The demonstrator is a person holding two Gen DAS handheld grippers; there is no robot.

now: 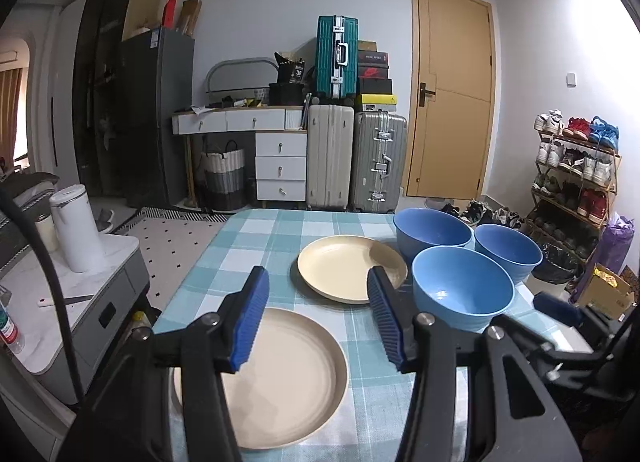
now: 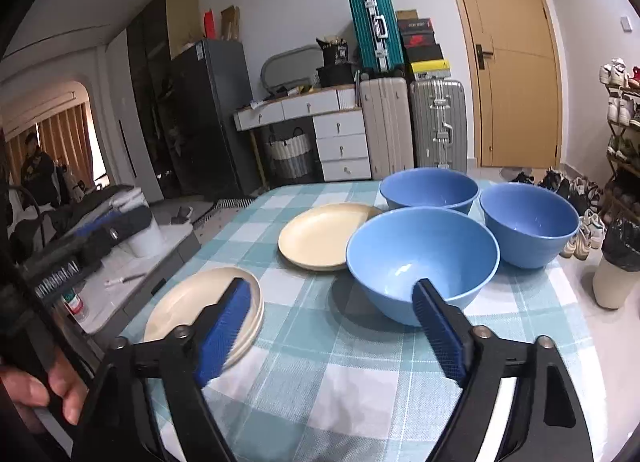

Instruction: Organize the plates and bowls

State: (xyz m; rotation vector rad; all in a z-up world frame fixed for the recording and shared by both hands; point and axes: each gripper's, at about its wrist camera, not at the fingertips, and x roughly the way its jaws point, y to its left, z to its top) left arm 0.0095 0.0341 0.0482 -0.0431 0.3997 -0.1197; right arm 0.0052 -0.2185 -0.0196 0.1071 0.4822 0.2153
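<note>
Two cream plates lay on the checked table point(image 1: 256, 230) — the near plate point(image 1: 296, 374) at its left edge, the far plate point(image 1: 344, 266) toward the middle. Three blue bowls clustered right of the far plate: the near bowl point(image 2: 420, 262), back bowl point(image 2: 430, 188) and right bowl point(image 2: 528, 222). The left gripper point(image 1: 316, 318) hung above the near plate, jaws partly apart and empty. The right gripper point(image 2: 332, 330) stood wide — nothing between its pads — just before the near bowl.

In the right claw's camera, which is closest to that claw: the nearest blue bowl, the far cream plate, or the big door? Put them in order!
1. Nearest blue bowl, just ahead of the right claw, by its right finger.
2. Far cream plate, mid-table, behind and left of that bowl.
3. Door, across the room, upper right.
</note>
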